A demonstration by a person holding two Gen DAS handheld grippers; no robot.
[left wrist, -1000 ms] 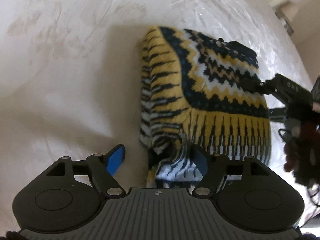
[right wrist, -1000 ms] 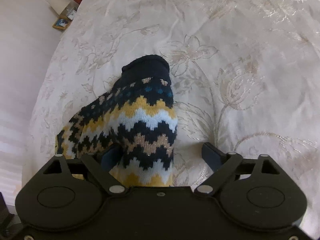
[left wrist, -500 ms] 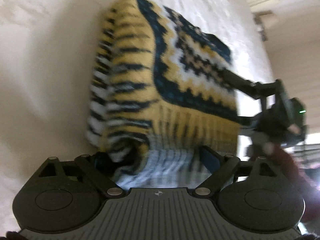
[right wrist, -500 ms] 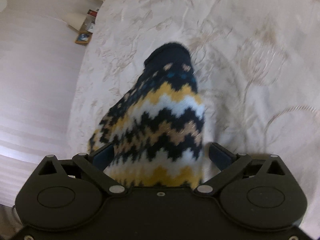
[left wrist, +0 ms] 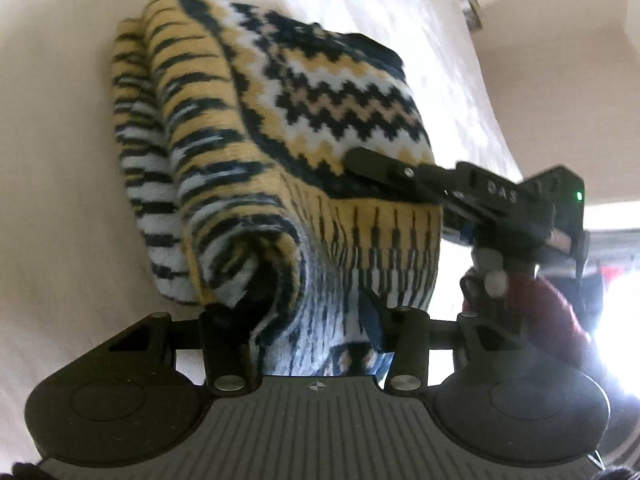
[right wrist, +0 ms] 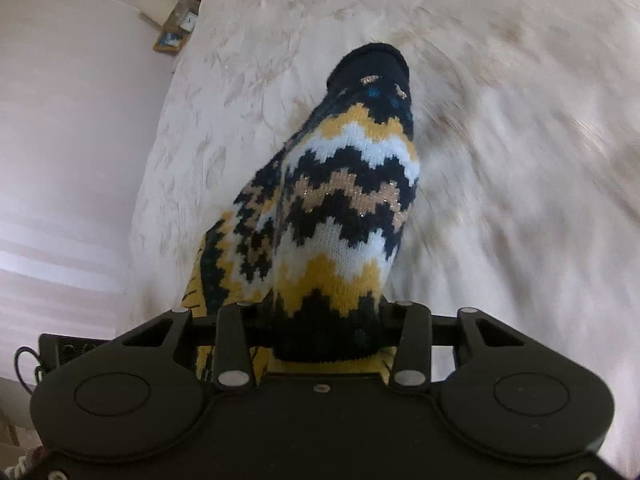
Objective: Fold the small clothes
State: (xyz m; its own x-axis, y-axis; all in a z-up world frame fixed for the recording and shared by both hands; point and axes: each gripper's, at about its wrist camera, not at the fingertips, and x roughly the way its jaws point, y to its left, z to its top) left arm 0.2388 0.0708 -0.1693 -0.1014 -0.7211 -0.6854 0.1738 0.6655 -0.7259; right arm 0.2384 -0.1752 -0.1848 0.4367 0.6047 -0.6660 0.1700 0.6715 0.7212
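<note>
I've got one small knit sweater point(left wrist: 280, 128), folded into a thick bundle on the bed w/ floral cover. Yellow, navy, white & tan zigzags on the body; striped sleeve rolled along its left side. Dark collar point(right wrist: 370, 62) at the far end; ribbed yellow hem nearest me, bunched up.

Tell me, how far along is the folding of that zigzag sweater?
Partly done: the sweater already lies doubled into a thick bundle on the bedspread. In hand: the left gripper and right gripper have just closed on its near edge. Left: carrying that edge over, then letting go.
</note>
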